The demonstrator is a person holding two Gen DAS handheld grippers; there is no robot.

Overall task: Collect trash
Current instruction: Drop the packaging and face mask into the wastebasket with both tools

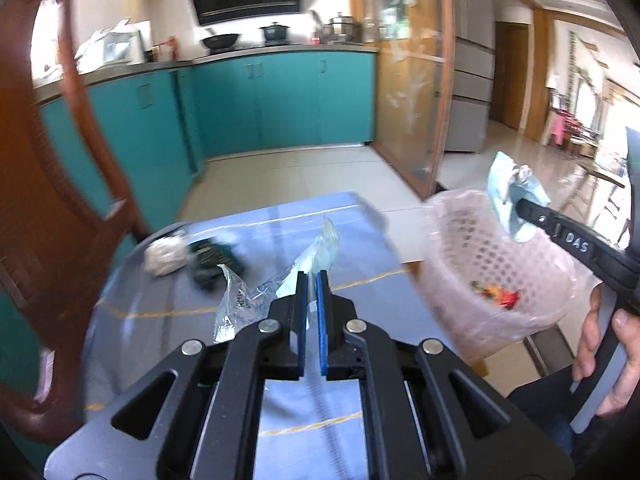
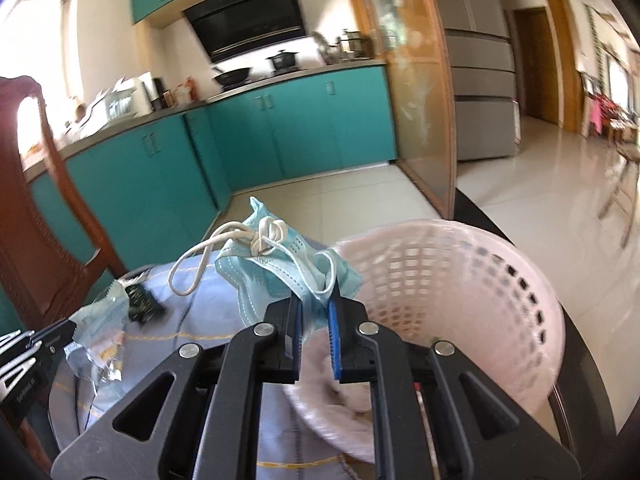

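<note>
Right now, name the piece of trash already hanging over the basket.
The blue face mask, pinched in the right gripper above the pink basket; the other pieces aren't over it.

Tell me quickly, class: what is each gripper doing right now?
Left gripper: shut on a clear plastic wrapper.
Right gripper: shut on a blue face mask, beside the pink basket.

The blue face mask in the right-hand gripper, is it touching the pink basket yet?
Cannot tell. In the left wrist view the face mask, pinched by the right gripper, overlaps the basket rim; neither view shows a gap or contact plainly.
</note>
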